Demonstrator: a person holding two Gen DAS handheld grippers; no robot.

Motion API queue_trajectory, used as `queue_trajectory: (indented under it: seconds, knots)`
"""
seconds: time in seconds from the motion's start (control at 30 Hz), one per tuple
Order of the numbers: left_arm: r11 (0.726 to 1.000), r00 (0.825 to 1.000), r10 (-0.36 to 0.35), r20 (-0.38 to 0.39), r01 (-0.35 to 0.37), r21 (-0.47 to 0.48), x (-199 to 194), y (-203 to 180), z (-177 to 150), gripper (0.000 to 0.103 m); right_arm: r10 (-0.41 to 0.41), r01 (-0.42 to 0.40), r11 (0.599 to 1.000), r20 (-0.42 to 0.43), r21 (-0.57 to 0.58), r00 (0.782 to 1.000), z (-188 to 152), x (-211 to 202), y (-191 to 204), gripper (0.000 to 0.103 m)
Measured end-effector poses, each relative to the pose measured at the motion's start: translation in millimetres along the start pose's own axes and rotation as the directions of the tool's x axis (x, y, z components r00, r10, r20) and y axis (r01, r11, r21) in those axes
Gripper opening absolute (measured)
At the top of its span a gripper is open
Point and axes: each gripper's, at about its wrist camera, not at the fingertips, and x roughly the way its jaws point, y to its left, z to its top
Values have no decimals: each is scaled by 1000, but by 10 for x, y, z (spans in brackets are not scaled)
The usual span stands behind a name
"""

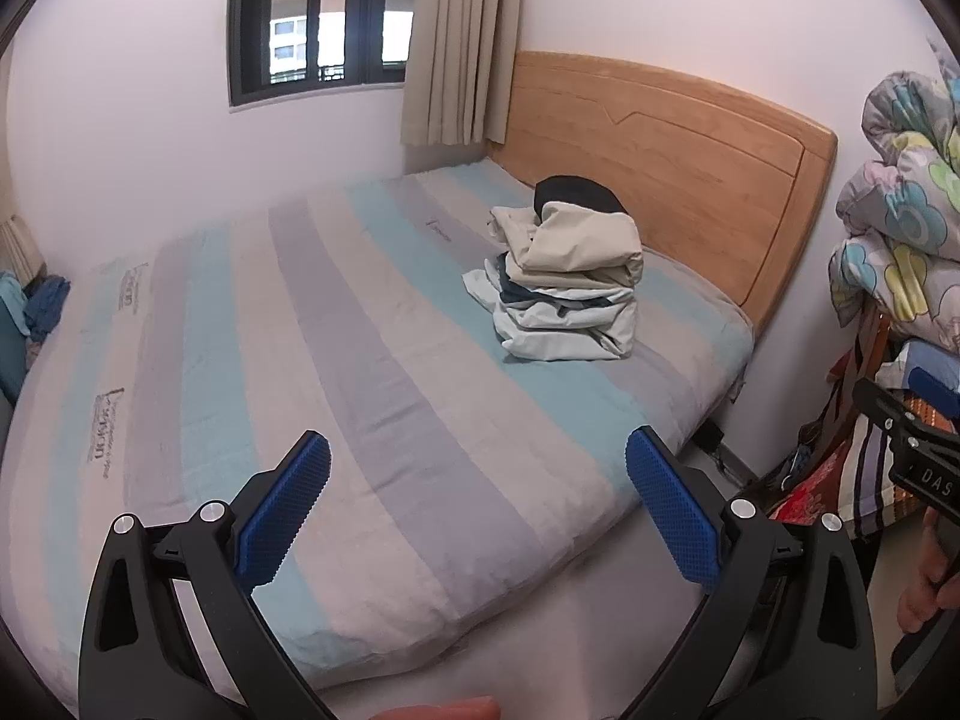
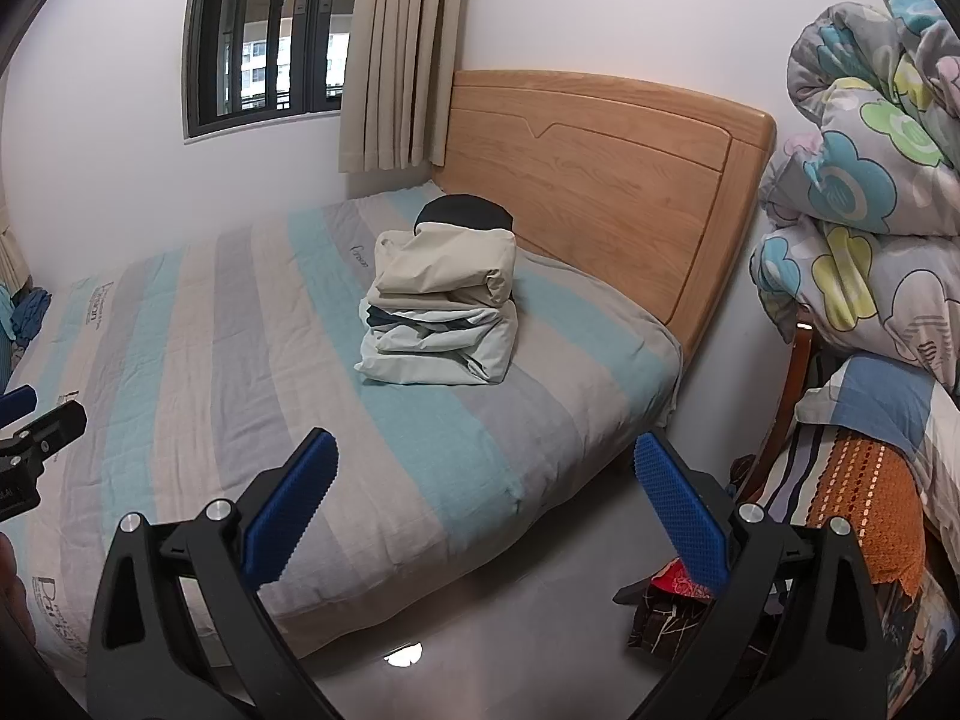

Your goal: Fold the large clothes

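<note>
1. clothes stack, folded, sits on the striped bed near the wooden headboard: a beige piece on top, pale blue and white pieces under it, a dark garment behind.
2. left hand-held gripper hovers over the near end of the bed, its blue pads spread wide with nothing between them.
3. right hand-held gripper hovers over the bed's near corner and the floor, pads spread wide, holding nothing.
4. both grippers are well apart from the stack.
5. window and beige curtain stand on the far wall.
6. flowered quilt is piled up to the right of the bed.
</note>
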Motion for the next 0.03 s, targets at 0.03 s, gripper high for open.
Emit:
queue_trajectory:
  seconds: [0.03]
  knots:
    - [1000,1000,-5,-1,5,-3,1,5,2,97,-1,1,1000,1,-1,1000,-1,-1,0,96]
